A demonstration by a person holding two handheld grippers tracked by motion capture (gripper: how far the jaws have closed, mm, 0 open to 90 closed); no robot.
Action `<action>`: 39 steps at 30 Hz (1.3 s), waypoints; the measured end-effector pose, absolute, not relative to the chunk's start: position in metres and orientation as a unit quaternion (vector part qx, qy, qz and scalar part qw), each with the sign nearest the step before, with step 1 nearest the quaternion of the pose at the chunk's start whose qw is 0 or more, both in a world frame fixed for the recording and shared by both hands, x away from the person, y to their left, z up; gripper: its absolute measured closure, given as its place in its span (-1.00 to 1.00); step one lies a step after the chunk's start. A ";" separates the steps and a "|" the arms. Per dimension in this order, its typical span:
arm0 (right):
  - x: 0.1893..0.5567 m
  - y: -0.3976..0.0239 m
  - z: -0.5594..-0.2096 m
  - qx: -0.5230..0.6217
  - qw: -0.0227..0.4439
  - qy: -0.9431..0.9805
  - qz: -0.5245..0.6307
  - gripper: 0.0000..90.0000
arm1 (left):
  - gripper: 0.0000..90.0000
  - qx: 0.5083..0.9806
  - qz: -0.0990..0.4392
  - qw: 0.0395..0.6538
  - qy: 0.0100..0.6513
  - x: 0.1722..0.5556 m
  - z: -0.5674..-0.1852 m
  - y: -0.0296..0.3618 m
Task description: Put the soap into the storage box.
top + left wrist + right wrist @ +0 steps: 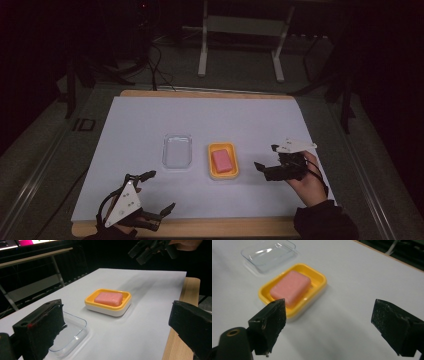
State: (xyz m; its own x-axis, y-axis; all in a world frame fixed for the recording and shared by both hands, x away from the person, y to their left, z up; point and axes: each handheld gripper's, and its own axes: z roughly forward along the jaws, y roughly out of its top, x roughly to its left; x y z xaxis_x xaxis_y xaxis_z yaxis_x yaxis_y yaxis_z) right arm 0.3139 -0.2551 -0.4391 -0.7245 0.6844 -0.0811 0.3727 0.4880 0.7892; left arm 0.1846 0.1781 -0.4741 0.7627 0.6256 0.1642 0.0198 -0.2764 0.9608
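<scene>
The right gripper (266, 157) is hovering with its jaws spread wide and gripping nothing. Just ahead of its jaws a pink soap (290, 287) is lying in a yellow dish (318, 280), with a clear lid (269, 253) lying beyond that. The left gripper (160, 192) is also gaping wide, with the lid just ahead of it and the dish farther off.
</scene>
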 end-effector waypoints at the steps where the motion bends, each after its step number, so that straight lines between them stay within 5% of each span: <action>1: 0.313 -0.258 -0.440 0.309 0.195 0.843 0.395 -0.71 | -0.99 0.753 0.269 0.562 0.215 0.185 -0.474 0.178; 5: 0.307 -0.267 -0.447 0.312 0.195 0.842 0.395 -0.71 | -0.99 0.754 0.269 0.560 0.214 0.185 -0.474 0.178; 10: 0.290 -0.282 -0.460 0.316 0.254 0.825 0.395 -0.76 | -0.99 0.754 0.269 0.559 0.214 0.185 -0.474 0.178; 17: 0.287 -0.298 -0.473 0.353 0.202 0.813 0.416 -0.75 | -0.99 0.754 0.268 0.560 0.213 0.185 -0.474 0.178; 39: 0.297 -0.295 -0.495 0.342 0.194 0.839 0.376 -0.75 | -0.99 0.756 0.269 0.557 0.213 0.186 -0.474 0.178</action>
